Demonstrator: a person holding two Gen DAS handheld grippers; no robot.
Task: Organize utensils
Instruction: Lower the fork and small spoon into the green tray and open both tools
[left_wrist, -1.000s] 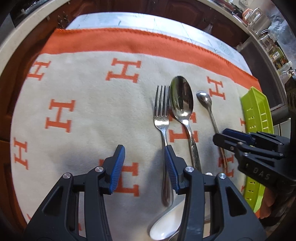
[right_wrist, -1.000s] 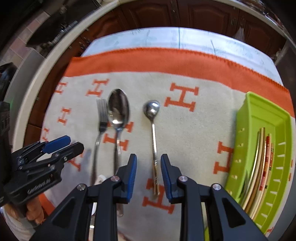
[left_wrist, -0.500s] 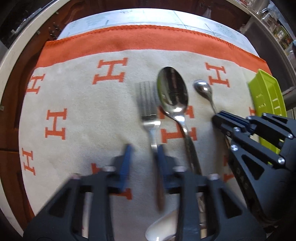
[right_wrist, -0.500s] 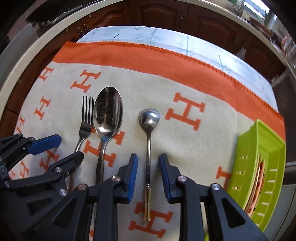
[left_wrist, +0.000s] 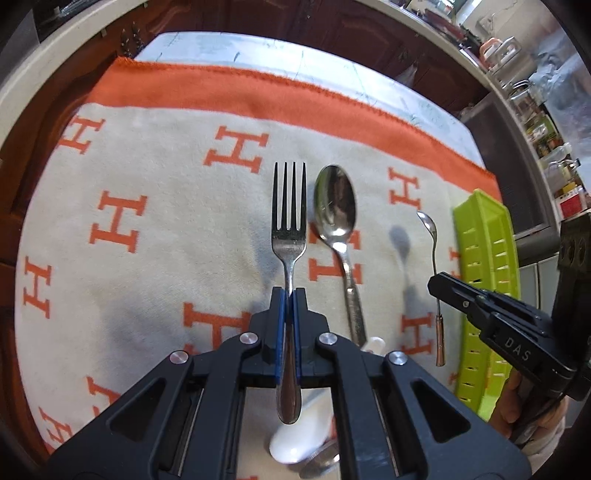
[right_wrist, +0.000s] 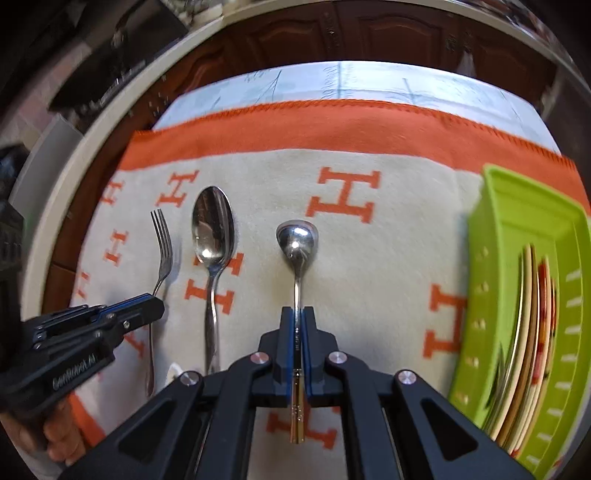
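My left gripper (left_wrist: 289, 295) is shut on the handle of a steel fork (left_wrist: 289, 206), lifted a little off the beige and orange cloth (left_wrist: 147, 229), tines pointing away. A large steel spoon (left_wrist: 335, 210) lies on the cloth just right of it. My right gripper (right_wrist: 297, 314) is shut on the thin handle of a small spoon (right_wrist: 297, 238) with a copper-coloured end, also raised above the cloth. In the left wrist view the small spoon (left_wrist: 430, 229) hangs in the right gripper (left_wrist: 437, 286); in the right wrist view the fork (right_wrist: 162, 236) sits in the left gripper (right_wrist: 155, 308).
A lime green slotted tray (right_wrist: 517, 280) stands at the cloth's right edge and holds chopsticks (right_wrist: 532, 314). A white ceramic spoon (left_wrist: 295, 439) lies near the front under my left gripper. Dark wooden cabinets (right_wrist: 332, 37) run behind the table.
Both grippers went from open astride the handles to shut on them. The fork and the small spoon have come up off the cloth; shadows now show beneath them.
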